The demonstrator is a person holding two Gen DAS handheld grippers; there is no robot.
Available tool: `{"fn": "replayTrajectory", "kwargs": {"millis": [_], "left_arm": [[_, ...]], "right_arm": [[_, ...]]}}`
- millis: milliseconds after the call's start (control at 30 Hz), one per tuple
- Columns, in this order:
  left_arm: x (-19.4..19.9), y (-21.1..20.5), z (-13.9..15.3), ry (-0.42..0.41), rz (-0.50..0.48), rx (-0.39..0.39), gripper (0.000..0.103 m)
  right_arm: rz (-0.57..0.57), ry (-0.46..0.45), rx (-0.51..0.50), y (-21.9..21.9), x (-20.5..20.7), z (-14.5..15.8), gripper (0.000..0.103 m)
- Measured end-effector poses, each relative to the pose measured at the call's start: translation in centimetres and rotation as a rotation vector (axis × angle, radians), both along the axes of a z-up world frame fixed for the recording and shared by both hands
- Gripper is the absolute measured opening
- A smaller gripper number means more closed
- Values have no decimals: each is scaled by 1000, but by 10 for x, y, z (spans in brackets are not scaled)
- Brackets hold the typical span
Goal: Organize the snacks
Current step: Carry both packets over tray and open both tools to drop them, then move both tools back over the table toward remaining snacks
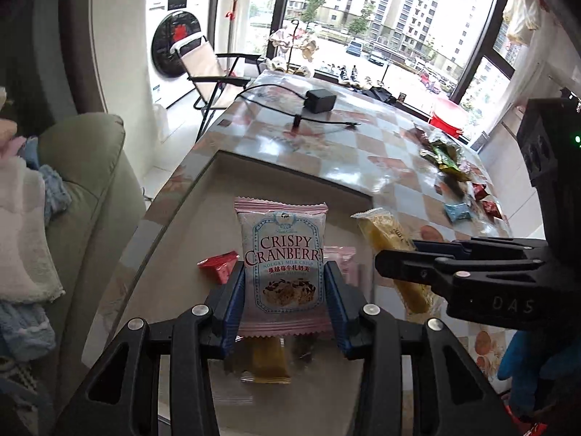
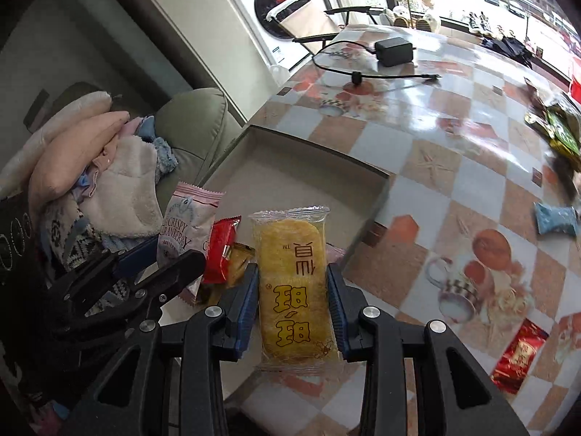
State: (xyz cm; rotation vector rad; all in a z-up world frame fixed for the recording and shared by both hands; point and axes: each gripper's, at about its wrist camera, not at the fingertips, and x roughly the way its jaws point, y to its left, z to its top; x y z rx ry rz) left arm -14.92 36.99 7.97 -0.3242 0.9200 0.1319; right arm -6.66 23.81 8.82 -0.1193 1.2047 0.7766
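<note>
While level, both grippers (image 1: 283, 290) (image 2: 292, 298) clamp snacks (image 1: 284, 254) (image 2: 294, 290)

Snacks over my tray, more to the right

My left gripper (image 1: 284, 290) holds the cranberry nougat packet (image 1: 283, 254) above the tray (image 1: 290, 170); my right gripper (image 2: 293, 303) holds the rice cracker packet (image 2: 292, 283) beside it, loose candies (image 1: 454, 181) farther right on the table (image 1: 326, 138).

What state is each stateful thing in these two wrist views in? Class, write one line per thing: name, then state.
Left gripper: shut on the Crispy Cranberry packet, sealed, held over the box.
Right gripper: shut on the yellow rice cracker packet, sealed.
Cardboard box: open, a few snacks inside.
Red packet: sealed, lying in the box.
Power adapter: on the table, cable loose.
</note>
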Motion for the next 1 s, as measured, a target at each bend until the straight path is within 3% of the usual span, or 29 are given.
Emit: {"fn": "replayTrajectory", "kwargs": {"millis": [200,267,300,333,367,400,500,767,1000], "left_arm": [[-1,20,-39,64,37,-49,46],[-3,21,-47,86,49,-61,53],[-2,20,-50,91,52,-72,66],[-3,20,-52,90,58,-81,77],[-5,18,-51,80,63,-85,79],[-6,16,-49,64,63,-84,79],[-7,3,-37,27,52,-52,80],[4,-77,6,-123,-116,-22,84],[24,-154,-8,-59,-266,-4,84]], "right_arm": [[17,32,-40,41,13,-26,38],[15,47,-46,46,17,-34,39],[15,66,-51,48,20,-38,44],[12,88,-58,49,22,-42,65],[4,100,-63,49,24,-45,87],[-9,95,-64,45,25,-46,92],[-46,44,-67,27,26,-39,92],[-345,-47,-47,-96,38,-26,92],[-691,5,-28,-242,34,-45,92]]}}
